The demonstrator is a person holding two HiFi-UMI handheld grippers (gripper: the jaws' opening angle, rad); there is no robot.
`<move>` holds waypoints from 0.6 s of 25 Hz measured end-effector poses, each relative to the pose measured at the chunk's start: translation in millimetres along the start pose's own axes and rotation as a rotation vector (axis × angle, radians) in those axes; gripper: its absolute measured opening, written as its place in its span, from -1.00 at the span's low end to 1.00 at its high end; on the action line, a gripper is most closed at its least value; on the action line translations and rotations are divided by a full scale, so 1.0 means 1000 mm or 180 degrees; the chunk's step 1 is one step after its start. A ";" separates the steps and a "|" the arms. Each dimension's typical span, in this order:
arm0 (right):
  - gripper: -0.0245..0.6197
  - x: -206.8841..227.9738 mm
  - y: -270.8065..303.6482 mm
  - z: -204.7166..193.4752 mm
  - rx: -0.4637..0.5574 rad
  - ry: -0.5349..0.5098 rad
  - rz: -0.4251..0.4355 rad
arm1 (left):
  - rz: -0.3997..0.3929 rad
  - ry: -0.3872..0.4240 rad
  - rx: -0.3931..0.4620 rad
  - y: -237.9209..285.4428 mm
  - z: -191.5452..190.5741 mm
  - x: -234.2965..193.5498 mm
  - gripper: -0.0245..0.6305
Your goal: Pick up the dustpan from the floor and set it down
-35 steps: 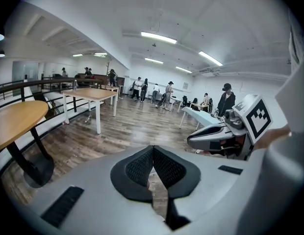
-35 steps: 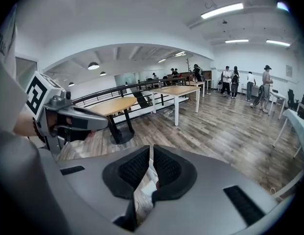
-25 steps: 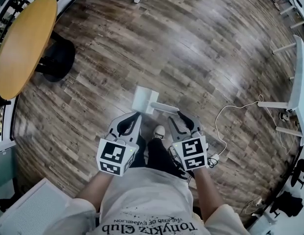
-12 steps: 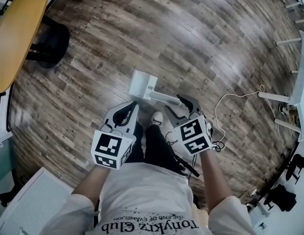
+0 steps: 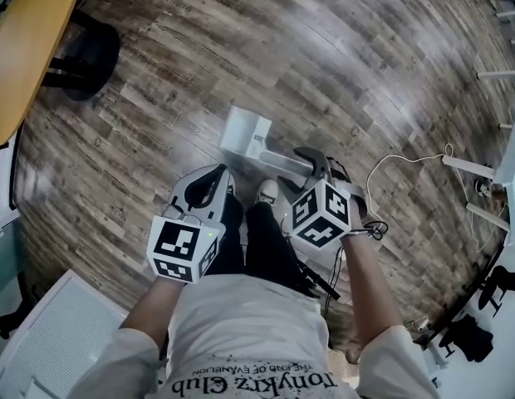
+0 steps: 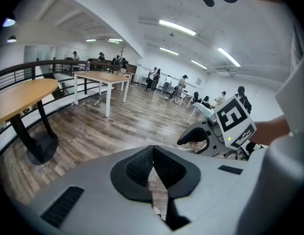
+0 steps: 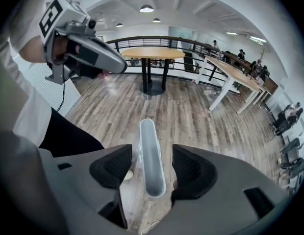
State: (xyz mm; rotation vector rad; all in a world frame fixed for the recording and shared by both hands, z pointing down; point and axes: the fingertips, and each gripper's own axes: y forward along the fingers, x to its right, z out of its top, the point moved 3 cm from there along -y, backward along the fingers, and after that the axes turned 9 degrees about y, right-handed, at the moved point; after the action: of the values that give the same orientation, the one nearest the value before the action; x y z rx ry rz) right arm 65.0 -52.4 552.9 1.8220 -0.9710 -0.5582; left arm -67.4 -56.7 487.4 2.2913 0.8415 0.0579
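The white dustpan (image 5: 243, 131) lies on the wood floor, its long handle (image 5: 284, 160) running back toward my feet. My right gripper (image 5: 314, 160) points steeply down over the handle's end. In the right gripper view the handle (image 7: 150, 153) stands between the two pads with a gap on each side; my right gripper (image 7: 151, 169) is open and its jaws have just been opening. My left gripper (image 5: 219, 174) hangs to the left of the handle, away from the dustpan, and in its own view the left gripper (image 6: 153, 154) is shut with nothing between its pads.
A round wooden table (image 5: 25, 48) on a black foot (image 5: 87, 52) stands at the left. A white cable (image 5: 399, 169) loops on the floor at the right, near white table legs (image 5: 494, 166). My shoe (image 5: 267, 191) is just behind the handle.
My right gripper has sunk and rolled, so its marker cube has turned, and its jaws now straddle the dustpan handle. The left gripper has sunk a little.
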 end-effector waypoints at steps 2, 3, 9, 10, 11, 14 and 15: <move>-0.15 0.000 0.008 -0.002 -0.0073 -0.0079 0.0056 | 0.0017 -0.0023 -0.0012 0.001 -0.002 0.000 -0.85; -0.15 0.000 0.012 -0.003 -0.0097 -0.0096 0.0078 | 0.0024 -0.0034 -0.0019 0.002 -0.003 -0.001 -0.85; -0.15 0.006 0.033 -0.004 -0.0193 -0.0131 0.0121 | 0.0064 -0.0088 -0.0078 0.002 -0.011 -0.005 -0.85; -0.15 0.006 0.036 -0.004 -0.0216 -0.0147 0.0128 | 0.0070 -0.0096 -0.0089 0.001 -0.012 -0.005 -0.85; -0.15 0.006 0.039 -0.004 -0.0251 -0.0177 0.0136 | 0.0077 -0.0105 -0.0099 0.000 -0.014 -0.006 -0.85; -0.15 0.005 0.048 -0.006 -0.0363 -0.0290 0.0154 | 0.0095 -0.0139 -0.0125 -0.001 -0.018 -0.007 -0.85; -0.15 0.005 0.050 -0.008 -0.0391 -0.0307 0.0166 | 0.0101 -0.0147 -0.0132 -0.001 -0.020 -0.007 -0.85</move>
State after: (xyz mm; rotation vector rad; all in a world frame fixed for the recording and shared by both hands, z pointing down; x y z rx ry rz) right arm 54.9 -63.6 601.6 1.6691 -1.0234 -0.6639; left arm -78.5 -49.0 503.2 2.2588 0.7735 0.0360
